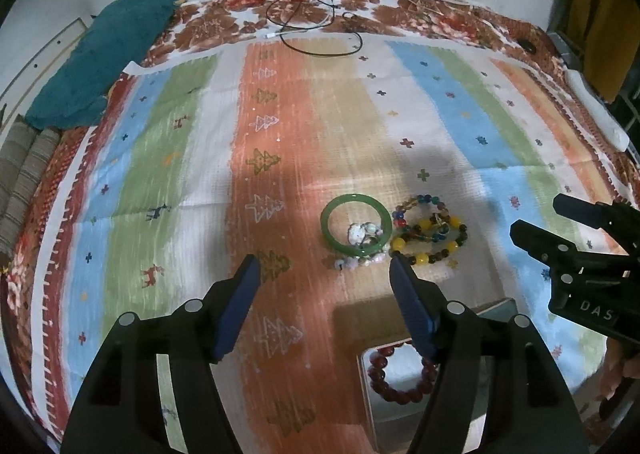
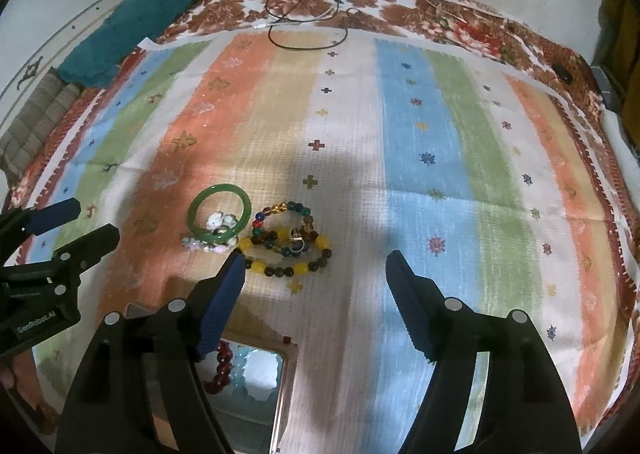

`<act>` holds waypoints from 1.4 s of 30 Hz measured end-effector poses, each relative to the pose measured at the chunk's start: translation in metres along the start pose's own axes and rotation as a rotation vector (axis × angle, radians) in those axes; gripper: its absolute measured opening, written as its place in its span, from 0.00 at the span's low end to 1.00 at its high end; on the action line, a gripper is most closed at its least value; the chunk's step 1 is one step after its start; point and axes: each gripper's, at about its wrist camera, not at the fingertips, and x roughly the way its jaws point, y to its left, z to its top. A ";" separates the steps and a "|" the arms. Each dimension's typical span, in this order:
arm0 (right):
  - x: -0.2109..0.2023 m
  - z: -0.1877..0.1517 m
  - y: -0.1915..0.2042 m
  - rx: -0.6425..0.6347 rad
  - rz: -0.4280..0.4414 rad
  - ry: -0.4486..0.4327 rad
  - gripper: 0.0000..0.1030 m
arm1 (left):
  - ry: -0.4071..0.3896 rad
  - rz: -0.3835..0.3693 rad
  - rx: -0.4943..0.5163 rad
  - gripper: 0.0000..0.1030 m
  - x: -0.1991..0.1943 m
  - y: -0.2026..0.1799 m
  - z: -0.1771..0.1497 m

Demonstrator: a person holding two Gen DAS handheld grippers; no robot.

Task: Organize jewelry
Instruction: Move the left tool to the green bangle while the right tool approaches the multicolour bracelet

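A green bangle (image 1: 355,197) (image 2: 220,188) lies on the striped cloth with pale beads (image 1: 362,234) inside and under it. Beside it sit tangled multicoloured bead bracelets (image 1: 430,230) (image 2: 280,208), one with yellow beads (image 2: 256,266). My left gripper (image 1: 324,260) hangs open over the cloth just short of the bangle, nothing between its fingers. My right gripper (image 2: 316,257) is open too and empty, its left finger near the yellow beads. Below them an open box (image 1: 362,374) (image 2: 288,374) holds a dark red bead bracelet (image 1: 380,374) (image 2: 222,366) and a pale blue one (image 2: 244,370).
The striped cloth (image 1: 280,134) covers a floral spread on a bed. A teal cloth (image 1: 100,54) lies at the far left and loose cables (image 1: 312,14) at the far edge. A white object (image 1: 596,110) rests on the right border. Each gripper shows in the other's view, left gripper (image 2: 94,219) and right gripper (image 1: 536,214).
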 end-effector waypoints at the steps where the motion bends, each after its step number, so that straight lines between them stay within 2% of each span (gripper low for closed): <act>1: 0.002 0.001 0.000 0.000 -0.001 0.005 0.71 | 0.001 0.000 0.002 0.66 0.001 -0.001 0.001; 11: 0.023 0.010 0.005 -0.030 0.000 0.054 0.72 | 0.043 0.005 0.017 0.67 0.028 0.002 0.010; 16: 0.031 0.014 0.005 -0.028 0.006 0.071 0.72 | 0.064 -0.015 0.006 0.67 0.040 0.004 0.015; 26: 0.051 0.024 0.005 -0.032 0.009 0.096 0.72 | 0.071 -0.007 0.016 0.67 0.059 0.006 0.026; 42: 0.099 0.035 0.006 -0.050 0.005 0.183 0.71 | 0.162 -0.014 0.023 0.63 0.111 0.011 0.031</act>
